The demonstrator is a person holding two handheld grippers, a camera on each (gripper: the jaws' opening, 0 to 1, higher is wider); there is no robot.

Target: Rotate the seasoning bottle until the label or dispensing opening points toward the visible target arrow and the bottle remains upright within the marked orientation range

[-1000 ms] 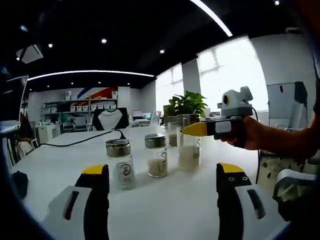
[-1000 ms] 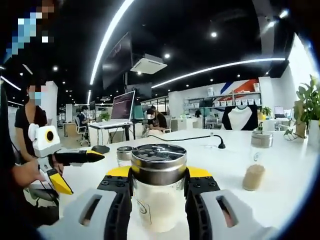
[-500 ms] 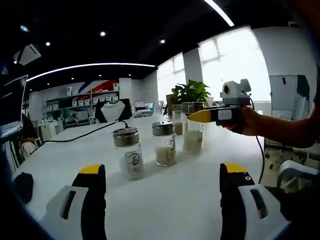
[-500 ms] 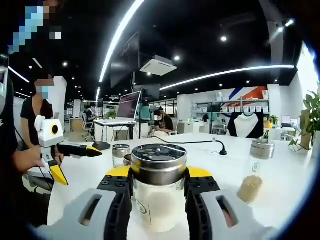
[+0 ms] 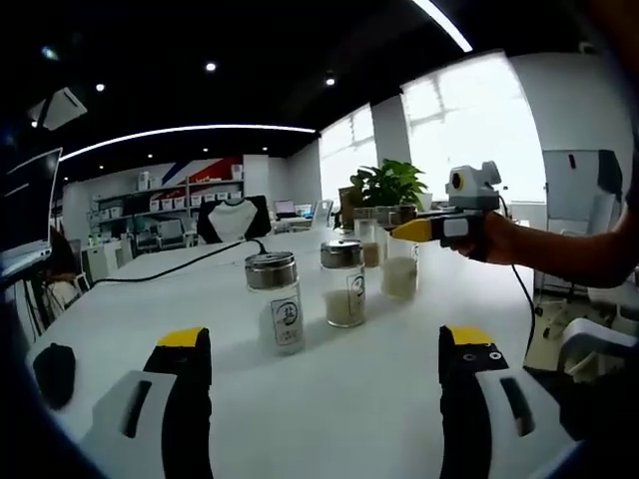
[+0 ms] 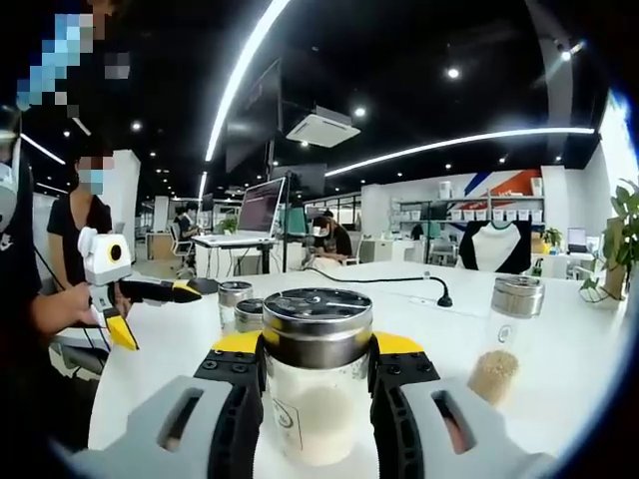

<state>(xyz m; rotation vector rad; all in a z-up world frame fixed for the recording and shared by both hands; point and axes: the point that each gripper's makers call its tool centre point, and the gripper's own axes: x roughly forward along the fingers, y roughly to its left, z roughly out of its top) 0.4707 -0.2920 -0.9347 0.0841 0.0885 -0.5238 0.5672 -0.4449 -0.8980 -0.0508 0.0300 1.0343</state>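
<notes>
The seasoning bottle (image 6: 318, 399) is a clear glass jar with a steel lid and pale powder inside, standing upright. My right gripper (image 6: 318, 361) is shut on it just under the lid, with a small label showing low on the glass. In the left gripper view the same bottle (image 5: 400, 271) stands at the right end of a row, and the right gripper (image 5: 407, 232) clamps it from the right, held by a hand (image 5: 494, 241). My left gripper (image 5: 324, 349) hangs open over the white table (image 5: 329, 399), short of the row and holding nothing.
Two more steel-lidded jars (image 5: 279, 299) (image 5: 344, 284) stand left of the held one. Another jar (image 6: 509, 334) sits to the right in the right gripper view. A black cable (image 5: 170, 274) crosses the table, a dark mouse (image 5: 52, 369) lies at the left edge, and a plant (image 5: 389, 185) stands behind.
The left gripper's camera has swung a little left, so the row of jars sits further right in its picture. The right gripper keeps its hold on the bottle.
</notes>
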